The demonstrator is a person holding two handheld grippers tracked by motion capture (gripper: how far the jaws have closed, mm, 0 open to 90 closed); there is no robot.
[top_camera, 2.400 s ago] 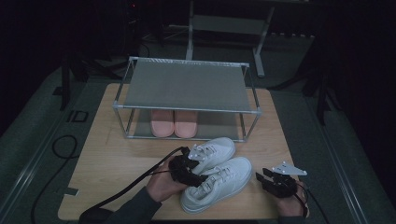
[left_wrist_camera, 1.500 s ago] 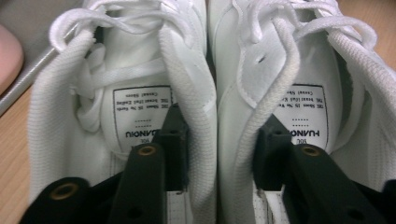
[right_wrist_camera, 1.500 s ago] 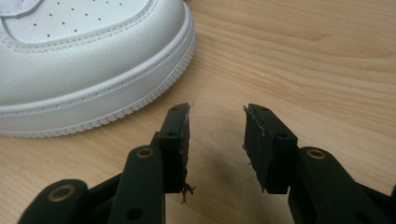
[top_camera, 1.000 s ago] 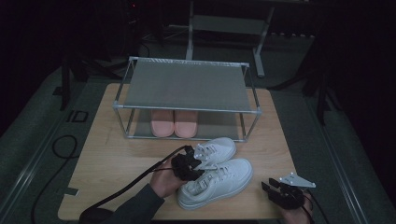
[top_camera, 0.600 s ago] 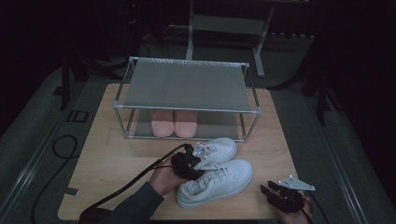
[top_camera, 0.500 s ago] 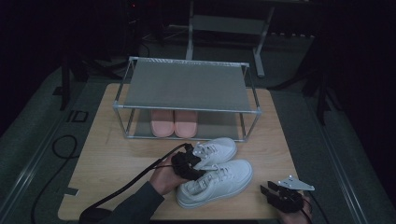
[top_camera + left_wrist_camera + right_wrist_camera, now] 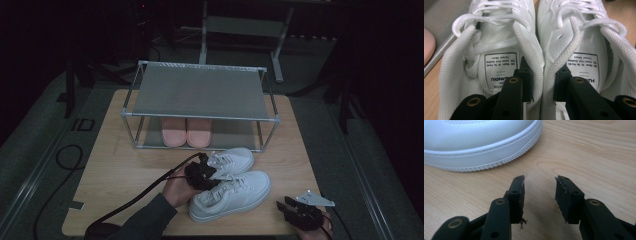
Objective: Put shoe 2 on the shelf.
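Pinching both white sneakers [image 7: 536, 50] by their touching inner collars, my left gripper [image 7: 543, 77] has just been closing, so they lift as one; right gripper [image 7: 540, 195] open, empty, beside them.

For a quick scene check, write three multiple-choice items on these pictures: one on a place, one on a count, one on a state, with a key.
1. Where do the pink slippers sit?
A. On top of the rack
B. On the lower level of the rack
C. Beside the white sneakers

2. How many white sneakers lie on the table?
A. One
B. Two
C. Three

3. How do the left tongs stand?
A. Closed on the two inner collars, one jaw inside each sneaker
B. Open over bare wood
C. Closed on a slipper

Key: 1 B, the high view shows them under the grey top shelf. 2 B, a pair lies side by side before the rack. 3 A, the left gripper view shows both collars pinched together between the jaws.
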